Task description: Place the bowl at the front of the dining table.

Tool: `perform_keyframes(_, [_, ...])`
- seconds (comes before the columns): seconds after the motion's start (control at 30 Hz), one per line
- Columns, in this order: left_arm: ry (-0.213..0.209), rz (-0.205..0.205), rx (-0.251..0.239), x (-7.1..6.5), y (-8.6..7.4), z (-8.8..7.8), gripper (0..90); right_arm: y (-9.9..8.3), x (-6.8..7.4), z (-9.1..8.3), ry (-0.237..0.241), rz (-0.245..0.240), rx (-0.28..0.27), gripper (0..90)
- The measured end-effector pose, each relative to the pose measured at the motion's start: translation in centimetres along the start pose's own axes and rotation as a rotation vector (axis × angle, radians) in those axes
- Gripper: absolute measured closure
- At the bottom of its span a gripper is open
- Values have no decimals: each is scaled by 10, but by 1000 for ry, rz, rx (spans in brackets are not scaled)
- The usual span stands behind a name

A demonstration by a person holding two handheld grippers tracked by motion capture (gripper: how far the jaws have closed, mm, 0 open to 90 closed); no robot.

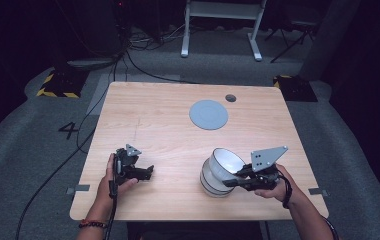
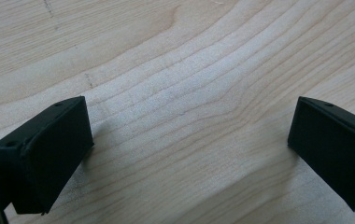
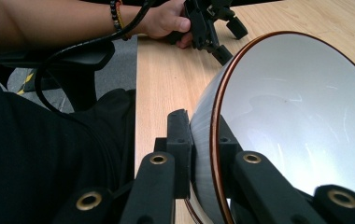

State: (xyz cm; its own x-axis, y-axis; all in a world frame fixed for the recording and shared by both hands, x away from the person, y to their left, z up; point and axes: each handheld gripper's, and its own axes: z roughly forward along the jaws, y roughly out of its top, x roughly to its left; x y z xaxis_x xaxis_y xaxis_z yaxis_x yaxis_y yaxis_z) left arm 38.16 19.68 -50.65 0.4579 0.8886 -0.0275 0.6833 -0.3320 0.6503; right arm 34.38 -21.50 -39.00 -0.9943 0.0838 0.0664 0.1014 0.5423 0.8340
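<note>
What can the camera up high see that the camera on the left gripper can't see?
High view alone: the tilted bowl pinched at its rim by the right gripper, another bowl under it, a grey disc, both hands, the floor. Left gripper view alone: a close look at wood grain between its wide-open jaws. Both: the left gripper and the wooden table.

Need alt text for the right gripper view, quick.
The right gripper pinches the rim of a tilted white bowl, one jaw inside, one outside. Beyond it, across the wooden table, the person's left hand holds the left gripper.
</note>
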Motion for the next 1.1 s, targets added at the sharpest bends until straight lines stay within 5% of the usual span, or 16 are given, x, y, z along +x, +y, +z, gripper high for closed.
perform_keyframes(1.1, [0, 1, 1, 0, 0, 0, 0, 15, -10, -3, -83, 17, -42, 828])
